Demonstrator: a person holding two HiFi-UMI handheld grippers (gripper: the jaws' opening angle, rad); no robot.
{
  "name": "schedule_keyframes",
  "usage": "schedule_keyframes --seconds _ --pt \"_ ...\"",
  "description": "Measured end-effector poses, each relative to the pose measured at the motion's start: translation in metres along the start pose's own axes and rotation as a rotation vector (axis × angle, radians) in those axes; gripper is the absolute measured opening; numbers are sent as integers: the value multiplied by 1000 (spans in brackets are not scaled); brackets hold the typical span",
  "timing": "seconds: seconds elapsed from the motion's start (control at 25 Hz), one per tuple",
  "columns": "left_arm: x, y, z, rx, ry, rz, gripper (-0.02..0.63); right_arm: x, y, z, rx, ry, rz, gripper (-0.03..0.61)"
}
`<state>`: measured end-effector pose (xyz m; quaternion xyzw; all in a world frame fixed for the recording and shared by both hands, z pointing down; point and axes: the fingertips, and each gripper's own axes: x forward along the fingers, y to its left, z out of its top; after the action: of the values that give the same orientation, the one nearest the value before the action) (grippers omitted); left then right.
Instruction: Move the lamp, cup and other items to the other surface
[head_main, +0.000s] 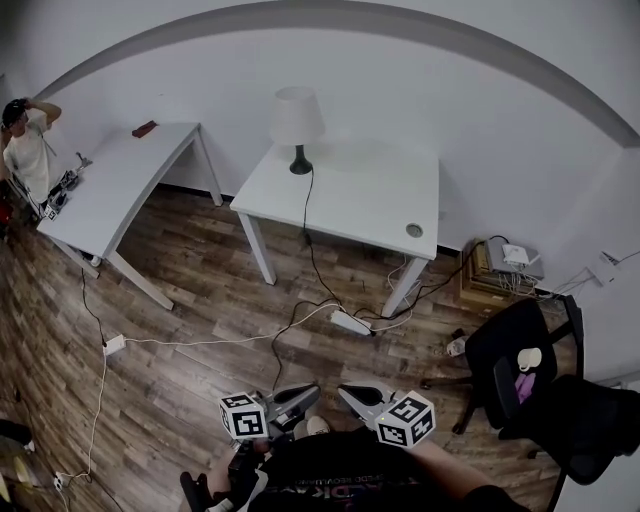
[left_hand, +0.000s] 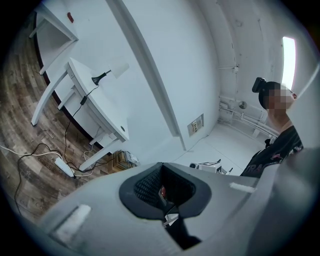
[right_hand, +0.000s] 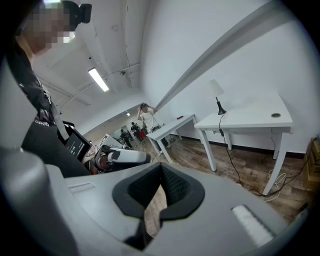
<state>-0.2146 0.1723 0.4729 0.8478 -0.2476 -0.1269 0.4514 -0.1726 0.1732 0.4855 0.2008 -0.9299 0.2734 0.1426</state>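
Left claw and right claw, each closed and empty, side by side; lamp upright on white table beyond.

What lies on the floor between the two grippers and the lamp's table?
In the head view, wood floor with a white power strip and loose cables.
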Motion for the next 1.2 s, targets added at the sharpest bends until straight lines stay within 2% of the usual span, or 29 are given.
schedule_keyframes --seconds 0.4,0.52,0.76,0.92,1.2 --pt "-6 17 9 -40 -2 8 -2 5 -18 5 62 -21 -75 6" --pt "-8 22 14 -47 -8 11 -2 5 -26 13 78 -39 -101 40" --pt "-13 25 27 -38 -34 19 -2 2 -46 34 93 -76 -140 49" --pt "-30 32 45 -30 -103 57 -2 14 -61 53 97 -85 -125 50" --pt "-69 53 73 -39 -258 184 -2 59 -95 93 33 -63 -75 70"
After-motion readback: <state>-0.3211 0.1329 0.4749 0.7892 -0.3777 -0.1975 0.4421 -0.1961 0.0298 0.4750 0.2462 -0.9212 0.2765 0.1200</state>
